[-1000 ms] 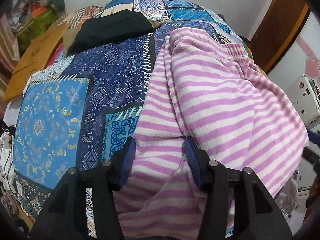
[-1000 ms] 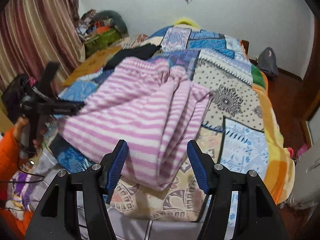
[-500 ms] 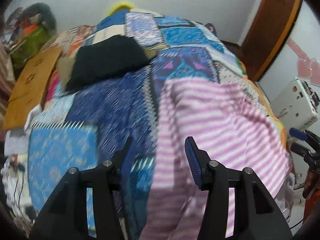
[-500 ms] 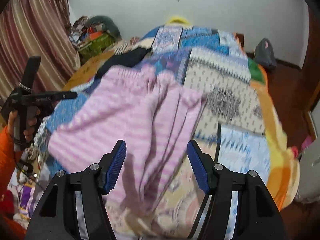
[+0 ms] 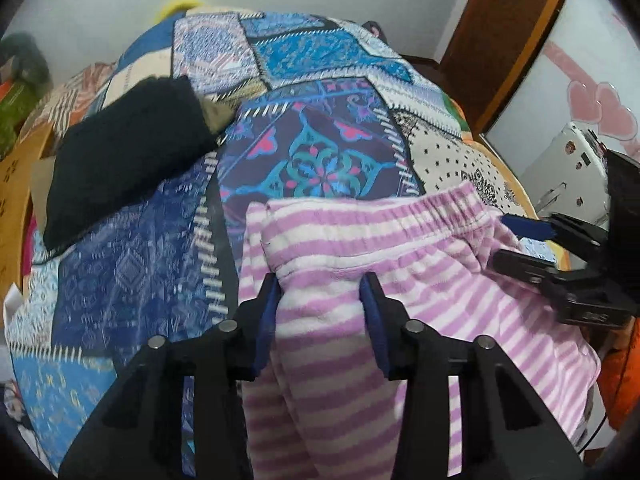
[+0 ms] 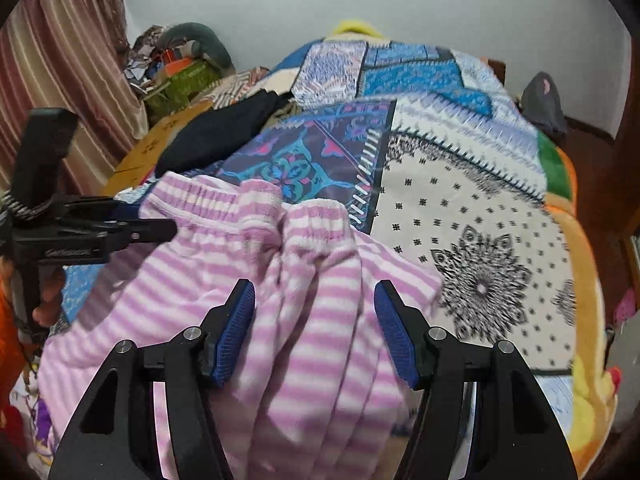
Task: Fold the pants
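Patchwork bedspread carries the striped pants, bunched at its near edge. Left gripper, whose jaws have just been closing, now presses a fleece fold between its pads. Right gripper, at 3 o'clock of it, straddles the leg folds, jaws spread. Waistband lies at 12 o'clock, nearer the gripper than a second ago; black garment beyond. Fold apparently under way.

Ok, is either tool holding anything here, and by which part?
The left tool, jaws just closing, pinches the striped pants at a fold below the waistband. The right tool stands open over bunched fabric, gripping nothing.
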The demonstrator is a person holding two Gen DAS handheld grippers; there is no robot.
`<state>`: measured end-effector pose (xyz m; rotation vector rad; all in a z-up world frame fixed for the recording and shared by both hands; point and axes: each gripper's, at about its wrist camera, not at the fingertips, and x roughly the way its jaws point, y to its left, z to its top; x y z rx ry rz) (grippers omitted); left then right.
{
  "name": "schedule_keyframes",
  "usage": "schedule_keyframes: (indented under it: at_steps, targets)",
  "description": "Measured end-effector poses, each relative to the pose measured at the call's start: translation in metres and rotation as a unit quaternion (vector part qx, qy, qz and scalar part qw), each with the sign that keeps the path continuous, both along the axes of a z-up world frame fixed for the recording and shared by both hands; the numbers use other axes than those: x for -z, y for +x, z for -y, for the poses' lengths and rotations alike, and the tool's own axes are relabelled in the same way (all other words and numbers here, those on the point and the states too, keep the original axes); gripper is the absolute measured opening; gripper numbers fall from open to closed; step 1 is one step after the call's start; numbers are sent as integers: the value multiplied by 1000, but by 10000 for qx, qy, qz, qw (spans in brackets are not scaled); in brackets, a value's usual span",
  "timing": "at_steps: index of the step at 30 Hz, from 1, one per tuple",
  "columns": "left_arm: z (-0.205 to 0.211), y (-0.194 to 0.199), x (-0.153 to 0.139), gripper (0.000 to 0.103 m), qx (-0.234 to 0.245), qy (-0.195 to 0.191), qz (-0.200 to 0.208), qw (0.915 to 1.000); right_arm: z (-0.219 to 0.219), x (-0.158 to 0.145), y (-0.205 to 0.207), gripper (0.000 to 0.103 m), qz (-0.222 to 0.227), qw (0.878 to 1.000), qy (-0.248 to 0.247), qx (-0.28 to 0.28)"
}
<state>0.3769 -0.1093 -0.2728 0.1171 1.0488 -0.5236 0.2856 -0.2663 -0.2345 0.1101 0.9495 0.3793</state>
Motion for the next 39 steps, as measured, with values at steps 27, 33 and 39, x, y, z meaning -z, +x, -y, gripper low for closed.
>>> schedule_keyframes:
  at_steps: [27, 33, 39]
  targets:
    - [-14, 10, -46, 24, -244, 66, 311, 9992, 25, -30, -20, 15, 316, 9991, -177, 198]
    - [-32, -35, -61, 39, -271, 80, 401, 9988, 32, -72, -59, 34, 623, 9976, -224, 196]
    - [-41, -79, -48, 50, -254, 43, 177, 9995, 27, -82, -100, 34, 471, 9988, -163, 15]
